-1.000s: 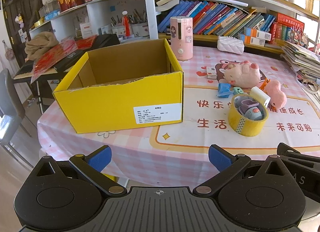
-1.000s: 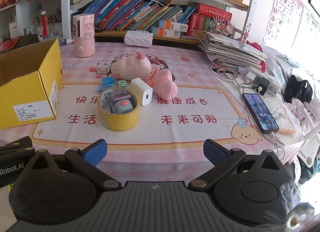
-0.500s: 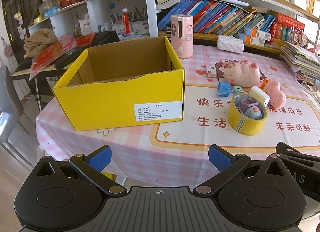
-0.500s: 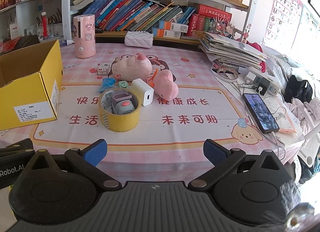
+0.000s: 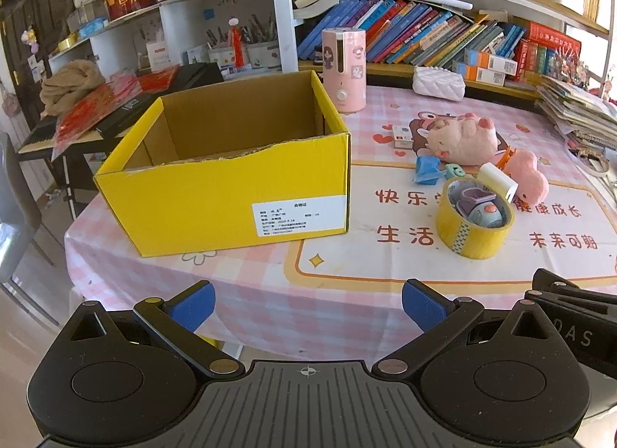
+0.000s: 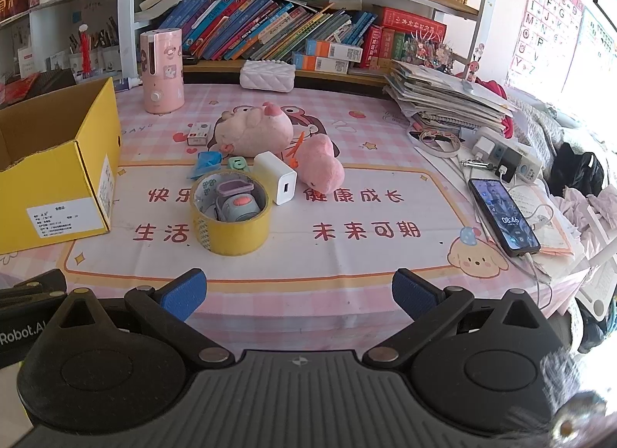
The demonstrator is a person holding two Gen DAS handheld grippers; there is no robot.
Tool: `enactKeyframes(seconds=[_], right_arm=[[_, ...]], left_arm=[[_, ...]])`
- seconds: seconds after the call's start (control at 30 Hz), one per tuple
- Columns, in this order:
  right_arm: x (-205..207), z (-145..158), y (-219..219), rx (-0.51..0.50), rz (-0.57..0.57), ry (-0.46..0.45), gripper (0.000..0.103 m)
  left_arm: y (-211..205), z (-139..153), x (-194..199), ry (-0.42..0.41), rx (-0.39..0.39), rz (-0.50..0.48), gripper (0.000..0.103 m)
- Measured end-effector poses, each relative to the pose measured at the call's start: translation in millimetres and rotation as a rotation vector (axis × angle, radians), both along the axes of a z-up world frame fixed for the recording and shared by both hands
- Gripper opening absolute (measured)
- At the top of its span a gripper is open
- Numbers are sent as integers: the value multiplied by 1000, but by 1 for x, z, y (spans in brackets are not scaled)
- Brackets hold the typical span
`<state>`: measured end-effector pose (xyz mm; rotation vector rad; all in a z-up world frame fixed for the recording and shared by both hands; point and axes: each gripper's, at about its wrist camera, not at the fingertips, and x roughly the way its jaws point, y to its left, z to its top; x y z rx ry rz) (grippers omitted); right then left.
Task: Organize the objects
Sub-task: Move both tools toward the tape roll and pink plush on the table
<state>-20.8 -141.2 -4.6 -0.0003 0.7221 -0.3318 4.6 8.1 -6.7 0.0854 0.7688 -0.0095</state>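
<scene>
Right wrist view: tape roll [image 6: 230, 216] sitting upper left of the gaping right claw [image 6: 299, 293].
Left claw [image 5: 308, 303]: gaping too, facing the yellow box [image 5: 227, 193].
Nearer arm: likely right.

Open yellow cardboard box [image 5: 231, 193] at 9 o'clock, upright. Yellow tape roll [image 6: 230, 212] flat at centre, small toy [image 6: 235, 207] inside. White charger [image 6: 275, 178], pink plush toys [image 6: 252, 129] at 12–1 o'clock.

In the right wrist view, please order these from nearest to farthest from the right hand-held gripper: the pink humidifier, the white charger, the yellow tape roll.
From the right hand-held gripper:
1. Yellow tape roll, just ahead, slightly left.
2. White charger, behind the roll, near centre.
3. Pink humidifier, at the table's far edge, on the left.
</scene>
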Motion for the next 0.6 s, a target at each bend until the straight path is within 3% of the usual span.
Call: enactKeyframes(seconds=[0.6], right_arm=[[0, -8, -35, 15, -15, 11, 103]], left_arm=[[-26, -11, 12, 39, -39, -81, 103]])
